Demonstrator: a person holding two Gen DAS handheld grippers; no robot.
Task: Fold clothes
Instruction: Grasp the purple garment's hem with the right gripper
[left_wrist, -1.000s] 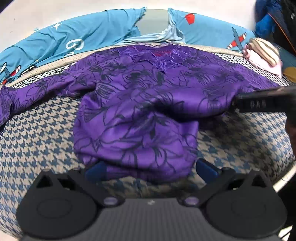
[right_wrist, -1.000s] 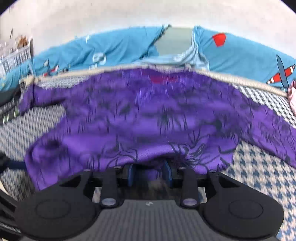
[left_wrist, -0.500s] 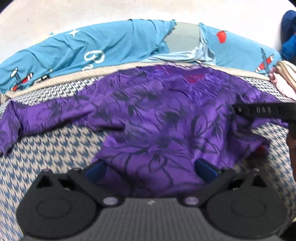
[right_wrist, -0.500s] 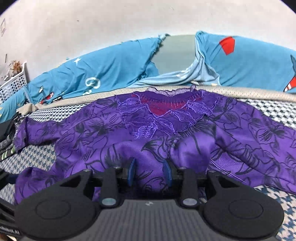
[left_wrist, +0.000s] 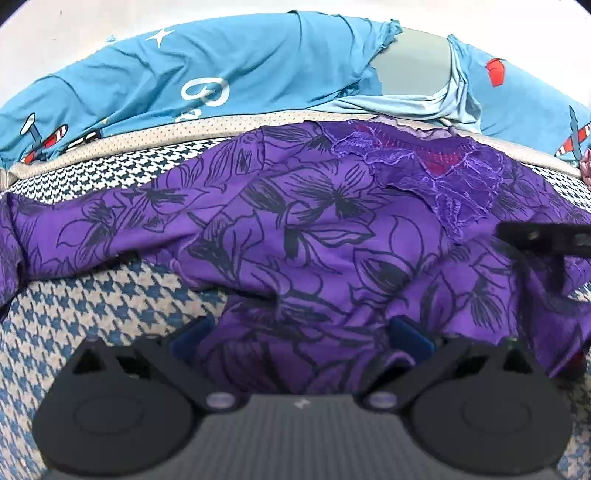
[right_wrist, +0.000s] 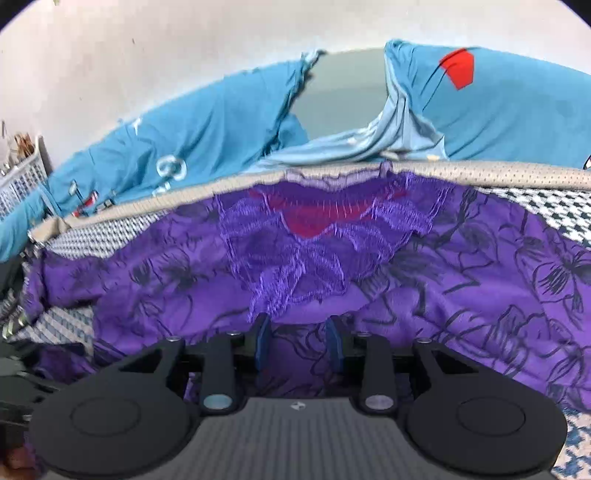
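Purple floral-print blouse with lace collar (left_wrist: 332, 229) lies spread on houndstooth-patterned cushion (left_wrist: 92, 306). Left gripper (left_wrist: 299, 332) spread wide, fabric bunched between; right gripper (right_wrist: 297, 339) narrow, pinching blouse hem.

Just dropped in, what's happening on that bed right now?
A person is folding a purple floral top spread on the houndstooth cover. The right hand-held gripper has fabric bunched between its narrowed fingers. The left hand-held gripper is wide open over the lower part of the top. Blue bedding lies behind.
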